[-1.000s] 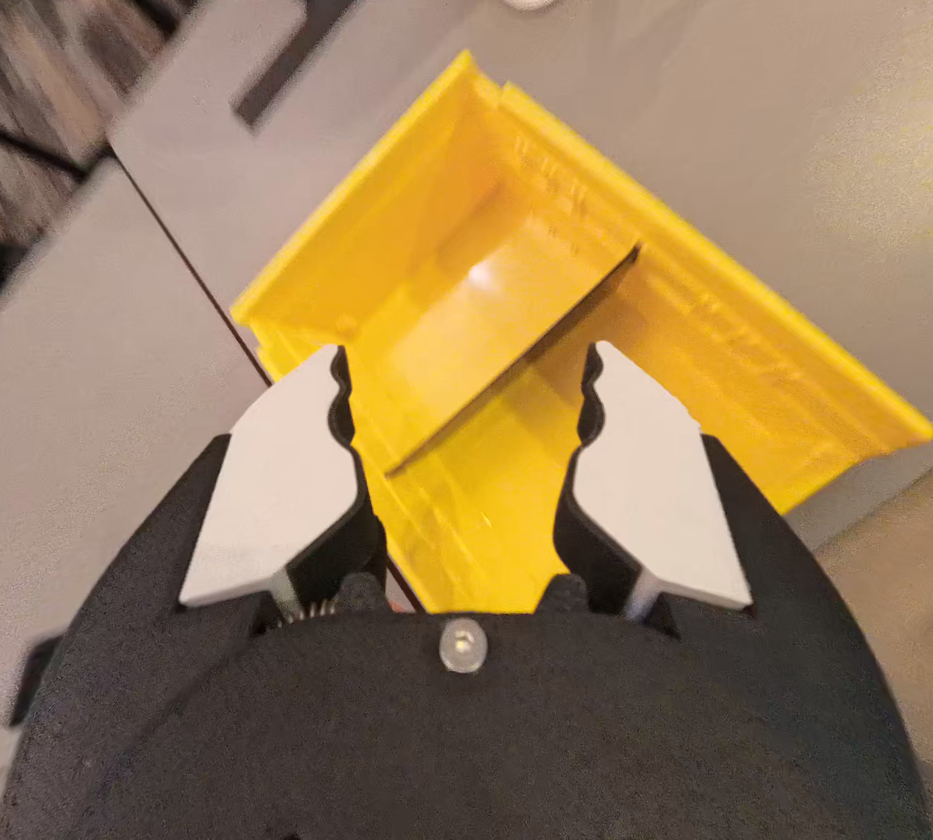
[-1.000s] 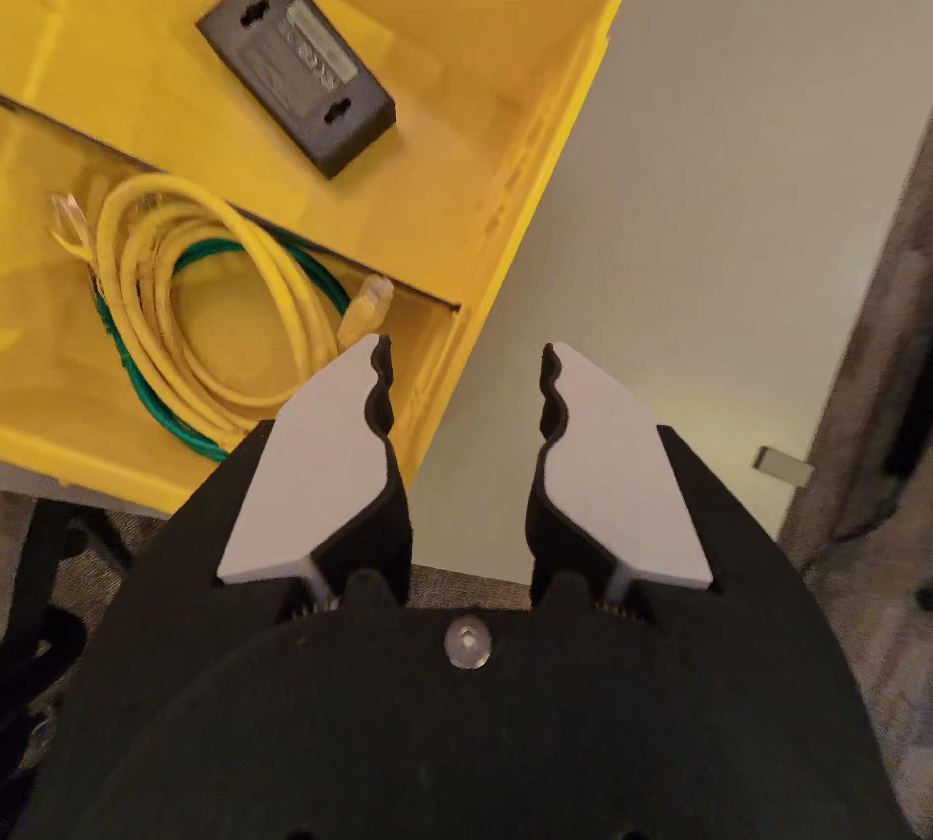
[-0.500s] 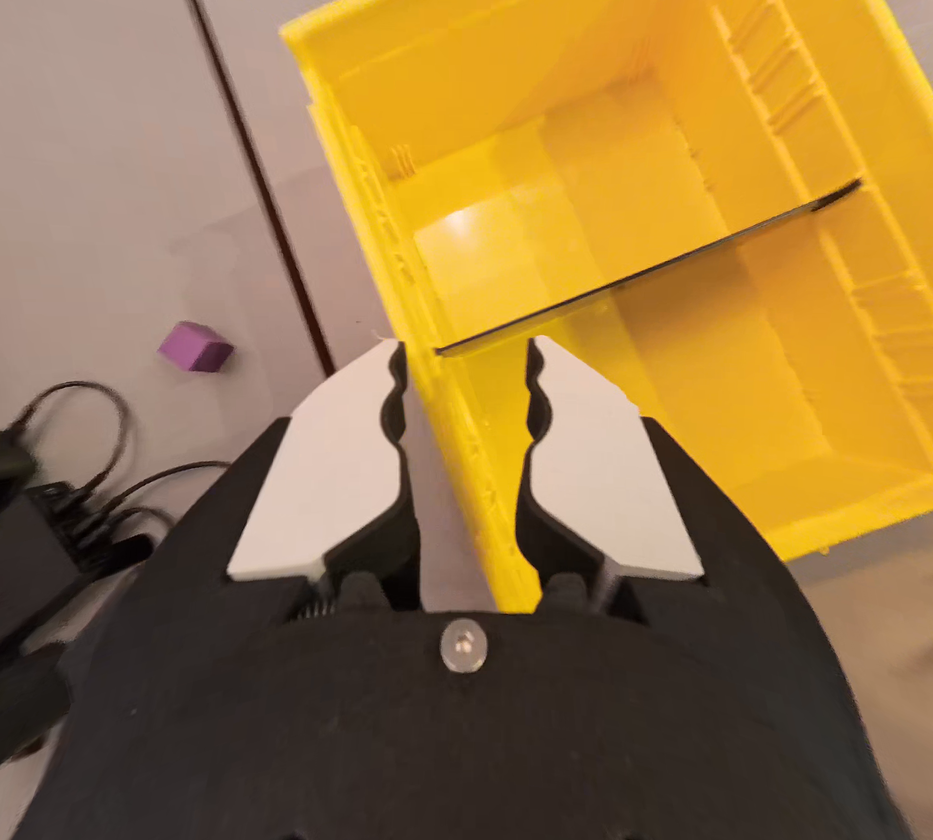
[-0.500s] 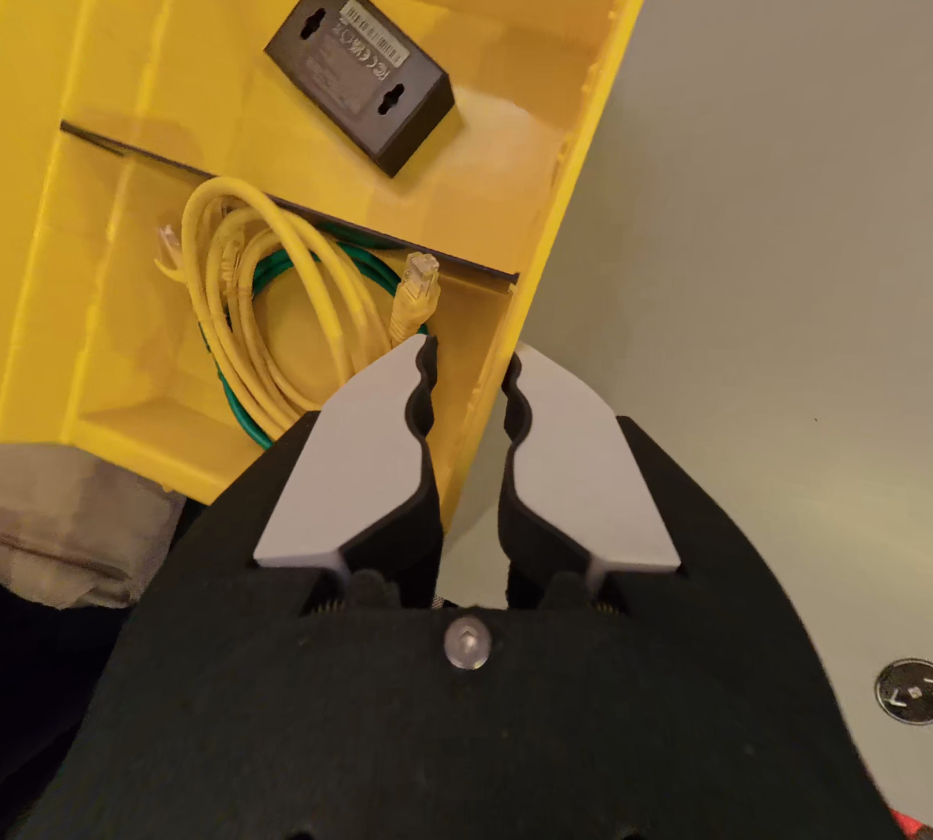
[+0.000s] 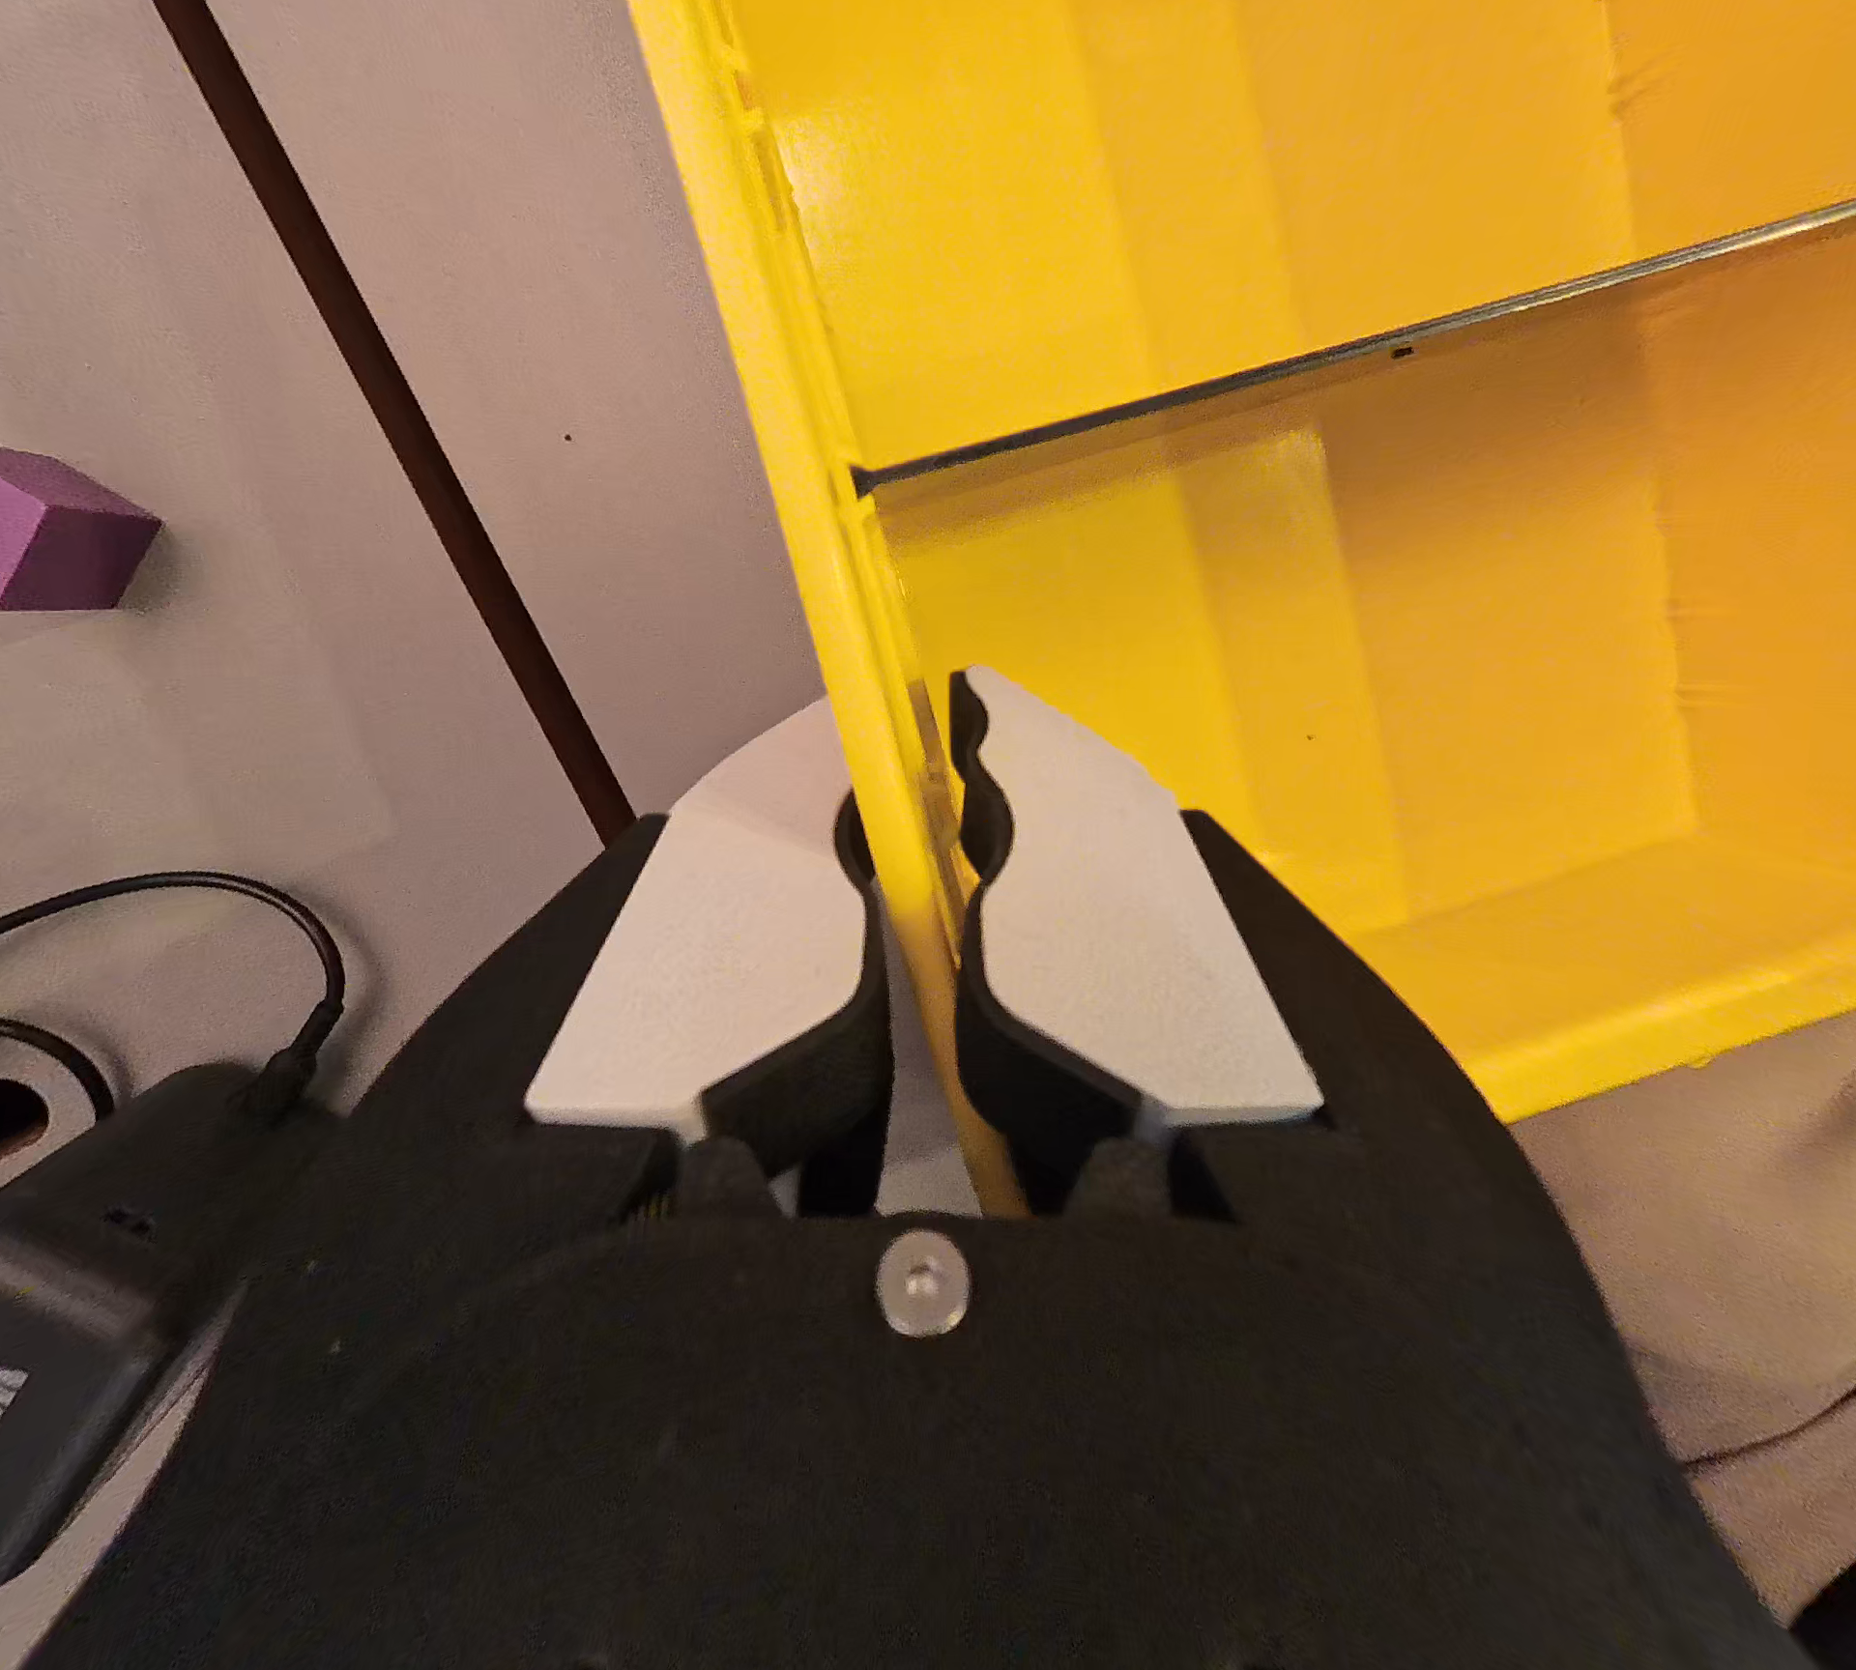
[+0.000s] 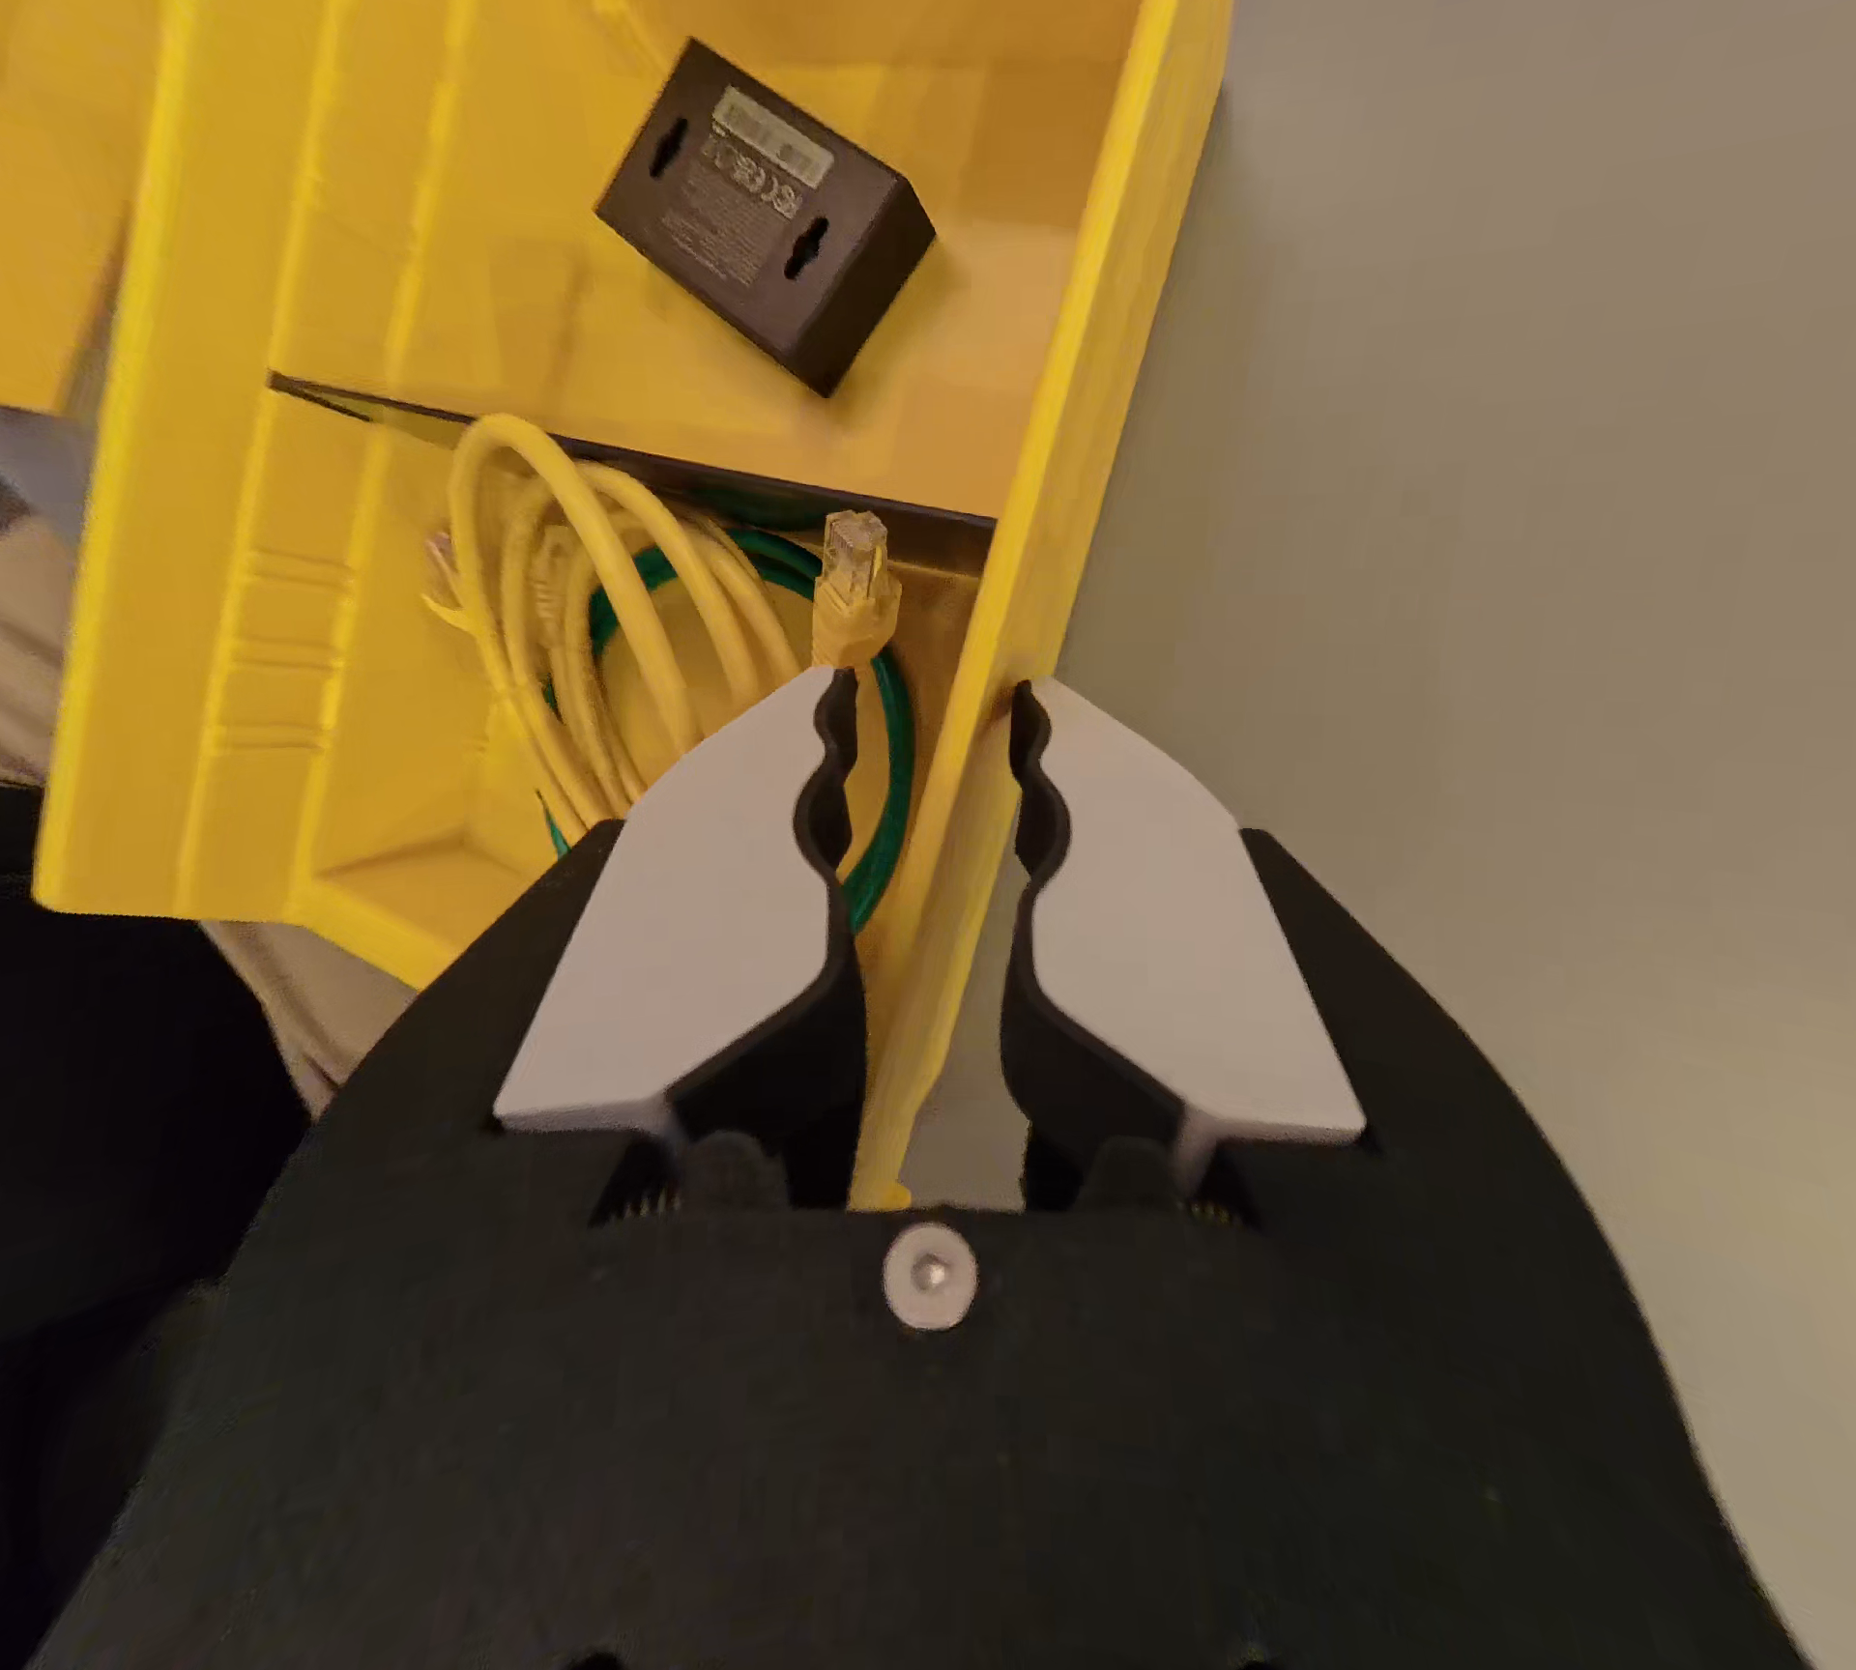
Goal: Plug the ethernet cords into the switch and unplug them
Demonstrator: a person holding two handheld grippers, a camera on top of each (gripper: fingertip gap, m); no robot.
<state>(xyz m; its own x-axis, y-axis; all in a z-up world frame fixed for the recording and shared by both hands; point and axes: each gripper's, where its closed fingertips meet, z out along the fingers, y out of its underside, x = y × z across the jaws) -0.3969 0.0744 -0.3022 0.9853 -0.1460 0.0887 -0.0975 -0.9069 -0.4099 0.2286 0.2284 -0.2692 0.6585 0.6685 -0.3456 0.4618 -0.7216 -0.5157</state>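
In the right wrist view a yellow bin (image 6: 1105,316) holds a black switch (image 6: 763,216) in its far compartment. The near compartment holds a coiled yellow ethernet cord (image 6: 603,598), with one plug (image 6: 854,578) standing up, and a green cord (image 6: 889,778). My right gripper (image 6: 926,686) straddles this bin's right wall. The outer pad is at the wall, and a gap shows between the inner pad and the wall, so it is open. In the left wrist view my left gripper (image 5: 904,698) is shut on the left wall of a yellow bin (image 5: 793,377) whose two compartments show empty.
A dark divider (image 5: 1356,357) splits the bin in the left wrist view. A purple block (image 5: 60,532), a black adapter (image 5: 90,1300) with its cable and a dark table seam (image 5: 331,296) lie to the left. Grey table (image 6: 1506,517) lies right of the bin. The gap from one gripper's tips to the other's is roughly 65 cm. Between my left fingertips and the purple block (image 5: 60,532) there is roughly 15 cm.
Both grippers have come down onto bin walls and narrowed. The left jaws went from wide open to clamped on the left wall. The right jaws narrowed around the right wall.
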